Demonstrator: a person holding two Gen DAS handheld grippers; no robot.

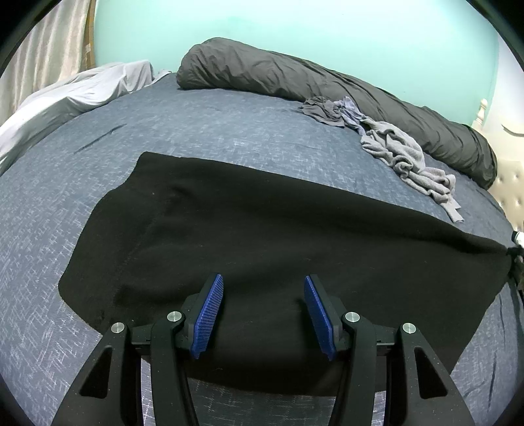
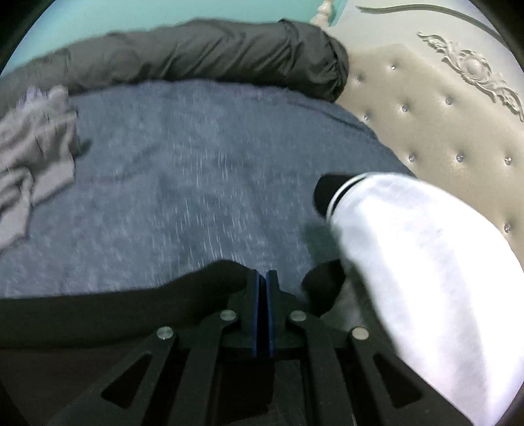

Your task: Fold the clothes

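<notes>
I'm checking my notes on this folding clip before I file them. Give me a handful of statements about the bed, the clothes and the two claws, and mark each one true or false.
1. The left claw is open above the black garment. True.
2. The right claw is wide open and holds nothing. False: its jaws are shut on the black garment's edge.
3. A crumpled grey garment lies on the bed beyond the black one. True.
4. The dark rolled duvet lies on top of the black garment. False: it lies along the far side, apart from it.
5. The wall is red. False: it is pale turquoise.
</notes>
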